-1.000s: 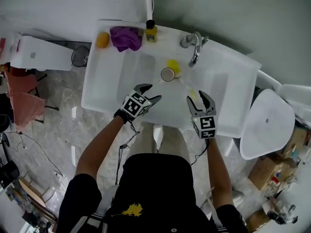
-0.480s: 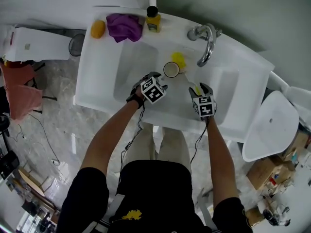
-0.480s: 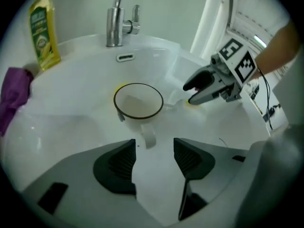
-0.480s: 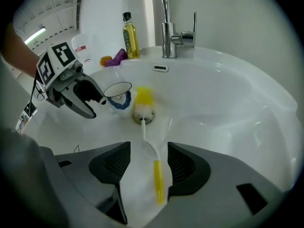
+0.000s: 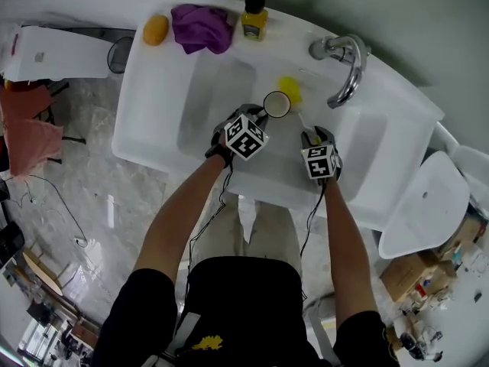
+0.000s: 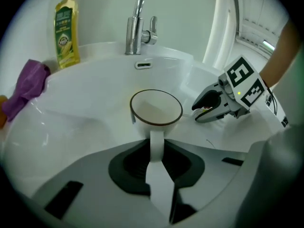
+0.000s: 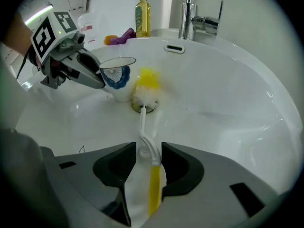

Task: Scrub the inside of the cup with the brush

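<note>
A white cup [image 5: 276, 104] with a dark rim stands upright in the sink, a blue pattern on its side [image 7: 117, 77]. My left gripper [image 6: 156, 148] has just been closing and is shut on the cup's handle [image 6: 156, 139]. The brush [image 7: 147, 91] lies in the basin with its yellow-and-white bristle head over the drain, next to the cup. Its clear and yellow handle [image 7: 152, 175] fills the gap of my right gripper [image 7: 148, 158], whose jaws have just been closing on it. In the head view, left gripper [image 5: 258, 118] and right gripper [image 5: 311, 138] sit side by side.
The white sink [image 5: 206, 90] has a chrome faucet [image 5: 345, 71] at its back. On the rim stand a yellow bottle [image 5: 254, 17], a purple cloth [image 5: 200, 27] and an orange object [image 5: 155, 29]. A white toilet lid [image 5: 416, 205] is to the right.
Both grippers have come down into the basin. The left one has reached the cup and closed on its handle. The right one has dropped onto the brush handle and narrowed around it.
</note>
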Action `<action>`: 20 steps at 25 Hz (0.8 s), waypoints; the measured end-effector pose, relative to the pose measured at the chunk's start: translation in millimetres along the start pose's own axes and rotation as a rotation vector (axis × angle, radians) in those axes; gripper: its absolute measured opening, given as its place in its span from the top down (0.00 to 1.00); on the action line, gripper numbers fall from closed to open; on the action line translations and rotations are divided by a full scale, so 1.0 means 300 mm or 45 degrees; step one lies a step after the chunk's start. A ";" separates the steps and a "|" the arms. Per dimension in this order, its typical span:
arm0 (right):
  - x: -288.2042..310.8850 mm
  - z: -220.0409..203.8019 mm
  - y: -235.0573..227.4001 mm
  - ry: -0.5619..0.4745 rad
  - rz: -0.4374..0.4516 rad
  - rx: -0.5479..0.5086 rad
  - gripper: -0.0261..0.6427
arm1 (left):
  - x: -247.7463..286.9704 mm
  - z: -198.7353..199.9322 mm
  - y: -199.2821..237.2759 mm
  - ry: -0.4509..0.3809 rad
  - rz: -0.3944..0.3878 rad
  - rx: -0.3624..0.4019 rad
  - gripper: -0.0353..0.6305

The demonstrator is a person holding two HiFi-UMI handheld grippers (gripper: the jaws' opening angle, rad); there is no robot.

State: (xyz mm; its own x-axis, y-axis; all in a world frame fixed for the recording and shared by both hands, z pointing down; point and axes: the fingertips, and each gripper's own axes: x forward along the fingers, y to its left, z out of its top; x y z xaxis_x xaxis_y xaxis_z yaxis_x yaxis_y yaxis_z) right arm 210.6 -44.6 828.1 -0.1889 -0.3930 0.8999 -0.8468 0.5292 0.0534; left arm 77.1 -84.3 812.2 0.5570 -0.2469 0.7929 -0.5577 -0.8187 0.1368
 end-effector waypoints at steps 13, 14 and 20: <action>-0.007 -0.084 0.008 0.092 0.089 0.057 0.85 | -0.328 -0.078 0.017 -0.017 0.069 -0.109 0.84; -0.005 -0.091 0.008 0.101 0.093 0.082 0.85 | -0.364 -0.089 0.024 -0.016 0.089 -0.131 0.84; -0.199 0.009 0.075 0.043 0.129 -0.109 0.85 | -0.580 -0.137 0.030 0.033 0.174 -0.122 0.84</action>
State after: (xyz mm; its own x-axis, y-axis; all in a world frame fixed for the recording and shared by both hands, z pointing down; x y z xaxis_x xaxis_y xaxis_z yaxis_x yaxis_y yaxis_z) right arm 201.4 -11.2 774.5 -0.2528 -0.3096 0.9166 -0.7787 0.6273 -0.0029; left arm -50.0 -27.4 699.8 0.4565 -0.3380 0.8230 -0.6838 -0.7251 0.0815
